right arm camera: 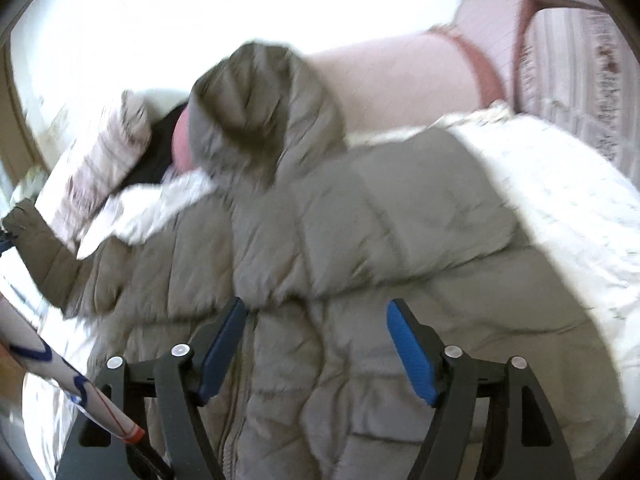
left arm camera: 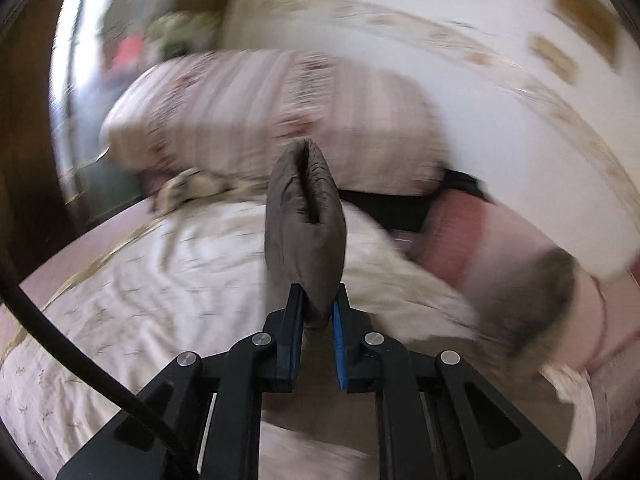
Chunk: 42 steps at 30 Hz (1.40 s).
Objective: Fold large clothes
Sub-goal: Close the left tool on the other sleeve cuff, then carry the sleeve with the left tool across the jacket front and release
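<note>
The fold looks barely begun. The grey-brown padded jacket (right arm camera: 360, 240) lies spread over the white bedspread (right arm camera: 560, 208), its body under and ahead of the right gripper (right arm camera: 316, 344), whose blue-padded fingers (right arm camera: 412, 356) stand wide apart with nothing between them, poised just above the quilted front near the zip. Beyond those fingertips the hood (right arm camera: 260, 108) is humped up against the pink bedding, and one flap of the front seems turned over the rest, though the blur makes it hard to be sure. Off to the left of the right fingers a sleeve (right arm camera: 48, 252) stretches away toward the edge of the bed. That sleeve's cuff (left arm camera: 306, 216) is what the left gripper (left arm camera: 318, 312) has: its fingers are drawn in narrow and pinch the padded end, which stands up straight between and beyond the tips. Past it, blurred, are a striped pillow (left arm camera: 248, 120) and the bedspread (left arm camera: 140, 280). I judge one sleeve is being carried inward; the other sleeve, the hood and the halving of the body all appear left to do.
</note>
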Motion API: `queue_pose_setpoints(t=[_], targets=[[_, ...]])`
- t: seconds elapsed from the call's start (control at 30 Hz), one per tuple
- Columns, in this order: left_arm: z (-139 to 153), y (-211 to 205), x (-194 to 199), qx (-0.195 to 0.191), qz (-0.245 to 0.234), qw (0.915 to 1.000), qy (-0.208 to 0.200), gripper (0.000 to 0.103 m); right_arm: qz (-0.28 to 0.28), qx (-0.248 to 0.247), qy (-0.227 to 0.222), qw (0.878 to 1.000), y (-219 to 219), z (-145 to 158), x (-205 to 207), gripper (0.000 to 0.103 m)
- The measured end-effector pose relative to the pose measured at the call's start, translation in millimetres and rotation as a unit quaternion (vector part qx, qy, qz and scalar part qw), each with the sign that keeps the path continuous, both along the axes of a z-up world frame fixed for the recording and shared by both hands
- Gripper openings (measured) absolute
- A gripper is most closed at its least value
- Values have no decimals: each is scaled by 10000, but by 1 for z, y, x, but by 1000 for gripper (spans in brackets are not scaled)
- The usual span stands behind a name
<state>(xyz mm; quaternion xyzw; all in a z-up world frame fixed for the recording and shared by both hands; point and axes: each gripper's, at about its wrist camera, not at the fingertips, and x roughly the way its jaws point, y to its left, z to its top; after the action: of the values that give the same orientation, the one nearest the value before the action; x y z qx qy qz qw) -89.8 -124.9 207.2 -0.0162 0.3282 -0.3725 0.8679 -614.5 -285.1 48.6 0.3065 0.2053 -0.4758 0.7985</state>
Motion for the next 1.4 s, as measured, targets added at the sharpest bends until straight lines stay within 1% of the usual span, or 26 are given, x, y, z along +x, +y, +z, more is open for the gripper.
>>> queue_pose_setpoints(t=[0.13,0.2,0.27,0.33,0.37,0.5,0.6,0.67,0.7,0.73,0.77,0.8,0.83,0.87,0.9,0.93,0.97,1.0,1.07,1.1,1.13,1.17,1.2,1.23,1.3,1.4], targets=[[29,-36,-85,40,-722,9966,-394,13,-504,116,-275,9983,-3,8,-24,80],[31,-53,-135,86,-1128,9920,-563,13,-726,253,-316,9965,-7,8,-31,80],[23,-68,-178,163,-1445,9870,-681,13,-937,423,-340,9941,-11,6,-42,80],[2,-87,-222,330,-1799,9809,-656,13,-1225,573,-350,9902,-15,4,-54,80],[-9,-95,-235,415,-1919,9788,-586,13,-1310,598,-361,9889,-16,2,-60,80],[-72,-128,-289,969,-2332,9674,-181,13,-1713,723,-382,9818,-25,0,-78,80],[-120,-143,-309,1372,-2526,9576,166,15,-1902,845,-474,9769,-30,-2,-90,80],[-144,-152,-316,1703,-2520,9524,215,17,-1929,913,-554,9754,-33,-3,-94,80],[-155,-154,-322,1909,-2550,9477,197,18,-1917,948,-603,9750,-34,-4,-96,80],[-159,-154,-326,2035,-2609,9435,169,20,-1881,977,-692,9748,-34,-4,-98,80],[-161,-153,-329,2134,-2723,9381,150,28,-1855,986,-764,9747,-33,-5,-100,80],[-158,-147,-332,2141,-2891,9329,155,40,-1801,986,-901,9745,-32,-4,-101,79],[-151,-137,-332,2039,-2977,9325,152,46,-1740,979,-1001,9747,-31,-3,-101,74],[-143,-125,-330,1846,-3019,9352,127,53,-1562,977,-1209,9754,-31,-3,-100,68],[-128,-110,-328,1522,-2999,9418,38,59,-1402,993,-1351,9758,-31,-3,-97,61],[-116,-96,-324,1247,-2911,9485,-46,63,-1163,1042,-1531,9758,-31,-4,-92,60],[-107,-84,-320,1021,-2809,9542,-117,71,-907,1125,-1711,9746,-31,-7,-86,59],[-95,-69,-309,717,-2579,9632,-258,74,-562,1277,-1920,9714,-32,-11,-77,57],[-81,-52,-282,512,-1963,9778,-527,74,-192,1395,-2135,9667,-30,-16,-65,57],[-76,-44,-261,401,-1585,9850,-547,74,-25,1454,-2239,9637,-30,-19,-58,57],[-74,-38,-236,279,-1202,9913,-447,74,52,1512,-2291,9616,-30,-22,-51,57],[-75,-31,-212,231,-763,9960,-393,74,97,1539,-2323,9603,-31,-24,-46,57],[-77,-29,-198,244,-470,9979,-365,74,129,1567,-2339,9595,-33,-28,-40,57],[-82,-27,-181,291,-296,9988,-269,74,122,1584,-2301,9601,-36,-32,-34,57],[-94,-29,-149,401,-121,9991,73,74,128,1669,-2188,9613,-43,-45,-24,57],[-107,-28,-126,376,-53,9985,402,74,88,1904,-2222,9562,-59,-64,-8,57]])
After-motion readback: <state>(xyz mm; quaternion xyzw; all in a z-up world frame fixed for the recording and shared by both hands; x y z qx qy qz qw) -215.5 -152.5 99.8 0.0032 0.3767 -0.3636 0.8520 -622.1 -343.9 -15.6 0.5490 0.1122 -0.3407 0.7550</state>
